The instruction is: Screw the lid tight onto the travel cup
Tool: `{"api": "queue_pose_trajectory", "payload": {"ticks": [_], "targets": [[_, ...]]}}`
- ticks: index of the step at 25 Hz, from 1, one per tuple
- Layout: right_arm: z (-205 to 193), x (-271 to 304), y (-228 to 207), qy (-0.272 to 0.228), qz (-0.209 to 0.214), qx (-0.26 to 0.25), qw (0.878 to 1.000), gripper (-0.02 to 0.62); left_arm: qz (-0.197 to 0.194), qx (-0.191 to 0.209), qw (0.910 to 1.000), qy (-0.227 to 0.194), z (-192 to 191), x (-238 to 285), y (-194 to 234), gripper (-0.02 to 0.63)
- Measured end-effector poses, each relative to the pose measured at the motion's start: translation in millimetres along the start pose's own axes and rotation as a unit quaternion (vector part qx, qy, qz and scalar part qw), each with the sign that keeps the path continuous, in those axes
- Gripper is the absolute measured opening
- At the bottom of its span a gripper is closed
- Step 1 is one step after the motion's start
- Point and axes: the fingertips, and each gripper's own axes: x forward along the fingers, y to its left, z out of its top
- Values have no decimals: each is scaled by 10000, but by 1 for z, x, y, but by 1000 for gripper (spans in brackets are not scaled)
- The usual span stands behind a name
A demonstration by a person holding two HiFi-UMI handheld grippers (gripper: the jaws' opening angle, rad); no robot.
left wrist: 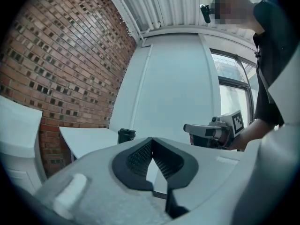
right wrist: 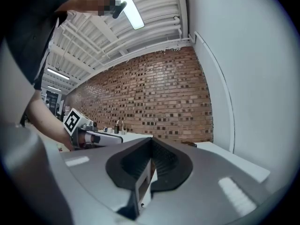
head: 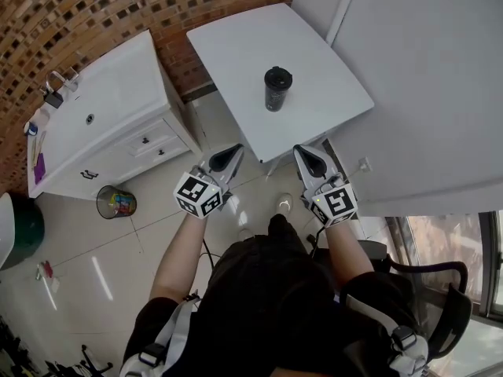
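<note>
- Left claw (head: 233, 151) first: it is closed all the way. Its ribbed black pads (left wrist: 140, 157) meet at the tips and grip nothing. It points level, just short of the table's near edge.
- Far to the left of that claw, a white cabinet with drawers (head: 118, 108) stands against the red brick wall (head: 78, 14).
- Below the cabinet and left of my left wrist, a small wire waste basket (head: 116, 203) sits on the pale tiled floor (head: 94, 265).
- Ahead of both claws is the white flat-topped table (head: 314, 45). Its near edge lies just past my fingertips.
- The black cylindrical travel cup (head: 277, 90) stands upright on that table. It is ahead of the two claws and between them, well apart from both.
- In the left gripper view the cup (left wrist: 125, 136) shows just left of my closed tips.
- Its black round lid (head: 277, 75) sits on top of the cup. I cannot tell how tightly it is turned down.
- My right claw (head: 306, 154) is closed tight too. Its ribbed pads (right wrist: 164, 161) press together and hold nothing.
- It points level beside the left claw, near the same table edge.
- From the right gripper view the left claw (right wrist: 101, 138) shows off to the left, level with the right one.
- Behind the right claw and to its right, a black office chair (head: 440, 305) stands beside me.
</note>
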Motion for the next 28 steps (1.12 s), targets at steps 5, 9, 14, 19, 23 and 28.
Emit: {"api": "queue_pose_trajectory", "payload": {"ticks": [5,9,14,19,23,28], "targets": [[8,-19,-4,12,91,24,10000,-2,66,93,9999,-54,9,-6,-12,2],[15,-37,-20,44,150,56,9999,-2,194,181,9996,-61,18,-15,-21,2],[13,-63,-47,188,127,-67,9997,-2,286,168,9994,-89,18,-22,-36,2],[23,-63,-48,34,112,45,9999,-2,482,-19,9986,-215,24,-24,-39,2],[12,-61,-47,-61,81,302,9995,-2,608,-174,9968,-489,29,-20,-43,2],[11,-57,-42,-111,159,311,9993,-2,660,-73,9958,-627,33,-17,-43,2]]}}
